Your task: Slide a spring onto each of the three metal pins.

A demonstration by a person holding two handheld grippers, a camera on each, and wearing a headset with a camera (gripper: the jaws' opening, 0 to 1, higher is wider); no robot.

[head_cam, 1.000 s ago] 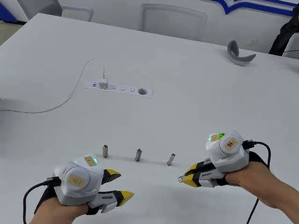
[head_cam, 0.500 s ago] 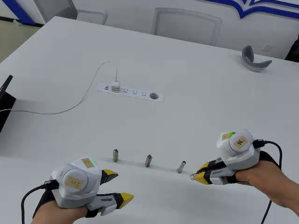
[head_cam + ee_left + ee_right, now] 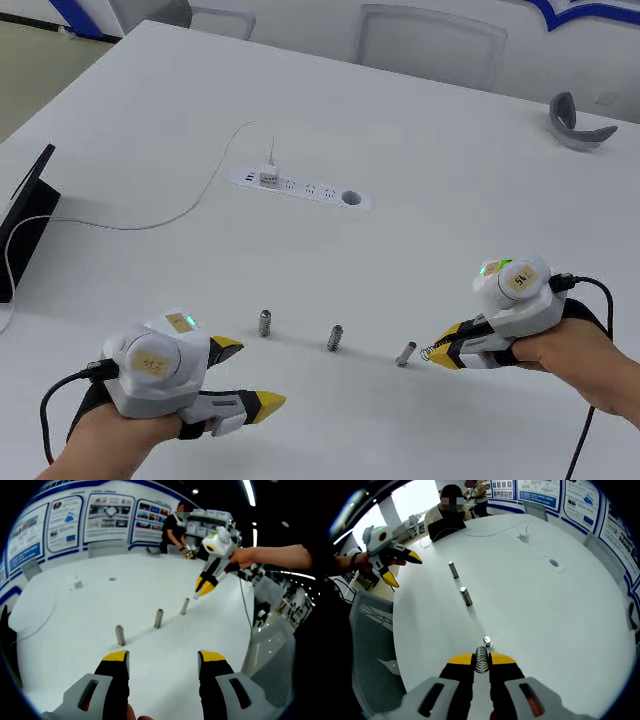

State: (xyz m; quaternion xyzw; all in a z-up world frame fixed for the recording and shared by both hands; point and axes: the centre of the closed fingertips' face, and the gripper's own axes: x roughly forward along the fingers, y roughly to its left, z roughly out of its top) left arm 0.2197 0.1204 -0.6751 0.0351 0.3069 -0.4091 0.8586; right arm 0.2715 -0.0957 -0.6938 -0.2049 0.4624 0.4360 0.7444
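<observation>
Three short metal pins stand in a row on the white table. The left pin (image 3: 265,322) and the middle pin (image 3: 335,337) each carry a spring. The right pin (image 3: 406,353) is bare, and in the right gripper view its top (image 3: 487,641) sits just beyond my jaws. My right gripper (image 3: 440,357) is shut on a small spring (image 3: 430,351) whose free end almost touches that pin; the spring (image 3: 481,659) sticks out between the yellow tips. My left gripper (image 3: 258,373) stands open in front of the left pin, holding nothing. From the left gripper view the pins (image 3: 158,618) line up ahead.
A white power strip (image 3: 300,187) with a plugged cable lies mid-table. A dark screen edge (image 3: 25,220) stands at the left, and a grey curved object (image 3: 580,122) lies at the far right. Chairs line the far edge. People are in the background.
My right gripper has carried the spring leftward, closer to the bare right pin. The left gripper has barely moved. The head camera has shifted.
</observation>
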